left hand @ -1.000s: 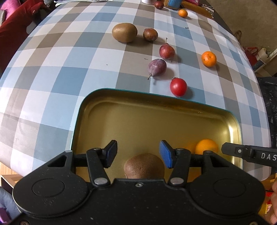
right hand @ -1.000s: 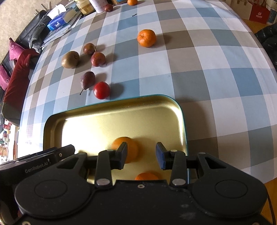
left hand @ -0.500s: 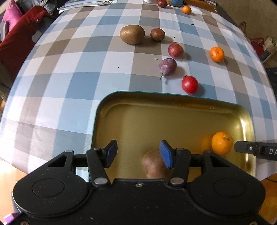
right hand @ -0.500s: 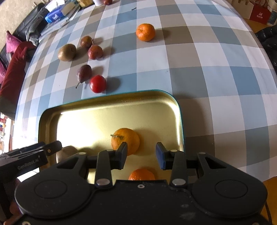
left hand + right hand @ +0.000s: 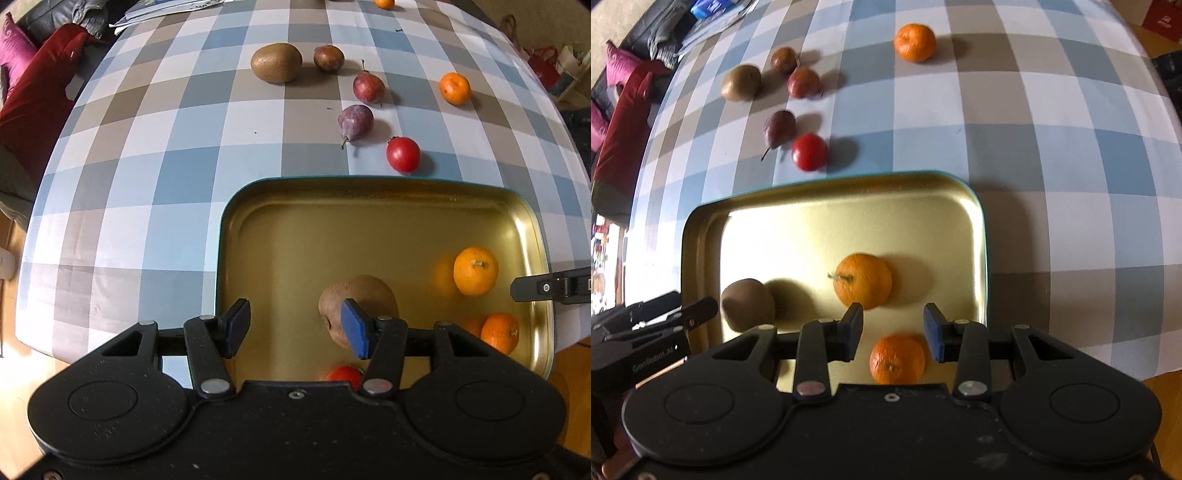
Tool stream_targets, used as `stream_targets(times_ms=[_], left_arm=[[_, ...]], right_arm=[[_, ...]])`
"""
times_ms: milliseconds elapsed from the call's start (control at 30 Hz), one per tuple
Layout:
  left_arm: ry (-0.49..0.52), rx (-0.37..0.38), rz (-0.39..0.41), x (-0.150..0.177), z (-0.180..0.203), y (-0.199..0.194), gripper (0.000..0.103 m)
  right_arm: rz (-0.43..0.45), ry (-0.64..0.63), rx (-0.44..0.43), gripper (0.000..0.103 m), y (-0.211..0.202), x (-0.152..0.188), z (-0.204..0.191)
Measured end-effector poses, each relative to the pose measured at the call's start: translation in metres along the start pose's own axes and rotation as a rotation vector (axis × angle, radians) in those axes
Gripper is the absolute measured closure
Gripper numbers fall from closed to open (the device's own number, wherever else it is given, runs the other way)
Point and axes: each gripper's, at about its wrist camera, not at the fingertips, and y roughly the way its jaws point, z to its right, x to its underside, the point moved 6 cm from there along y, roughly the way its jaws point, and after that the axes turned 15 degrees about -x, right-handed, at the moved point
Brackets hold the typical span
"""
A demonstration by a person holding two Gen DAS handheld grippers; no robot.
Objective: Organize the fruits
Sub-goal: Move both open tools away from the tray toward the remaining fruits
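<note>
A gold tray [image 5: 532, 236] with a teal rim lies on the checked tablecloth. In it are a kiwi [image 5: 364, 295], two oranges [image 5: 474, 271] [image 5: 500, 332] and a red fruit [image 5: 343, 373], mostly hidden. My left gripper [image 5: 295, 326] hangs open over the tray's left end, holding nothing; the kiwi is behind its right finger. My right gripper [image 5: 894, 332] is open above the tray, with the small orange [image 5: 897, 358] lying below the gap and the big orange [image 5: 862, 280] just ahead. On the cloth lie a kiwi [image 5: 276, 62], a plum [image 5: 328, 57], two pears [image 5: 368, 86] [image 5: 355, 122], a tomato [image 5: 403, 154] and a mandarin [image 5: 455, 88].
The table's near edge runs just below the tray [image 5: 982, 240]. A red cushion [image 5: 33, 96] on a dark sofa sits off the left side. Papers [image 5: 166, 9] lie at the far end. Bags [image 5: 554, 70] stand on the floor at right. Each gripper shows at the edge of the other's view.
The left view has slid left across the tray, so the kiwi went from between the fingers to behind the right one. In the right view both oranges now show fully.
</note>
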Motion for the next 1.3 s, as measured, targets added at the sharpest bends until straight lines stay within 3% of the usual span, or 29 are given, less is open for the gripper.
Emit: stream_targets(times_ms=[267,467,833,1100,1300], left_arm=[[0.083,0.034,-0.099,-0.001,0.01,0.0,0.043],[0.135,0.024,-0.117,-0.005,0.015,-0.004,0.043],[0.18,0.067,-0.191,-0.023,0.019,-0.006,0.043],[0.141,0.028,-0.094,-0.064,0.01,-0.011,0.043],[0.075,-0.028,0.038,-0.107,-0.003,-0.008,0.043]], right_arm=[[-0.11,0.011,0.0,0.064,-0.009,0.001,-0.004],[-0.225,0.018,0.021,0.064,-0.007,0.004,-0.005],[-0.265,-0.08,0.114,0.064,-0.016,-0.01,-0.022],[-0.269,-0.108,0.11,0.064,-0.009,-0.031,-0.031],[-0.19,-0.07,0.087,0.064,-0.006,-0.064,-0.026]])
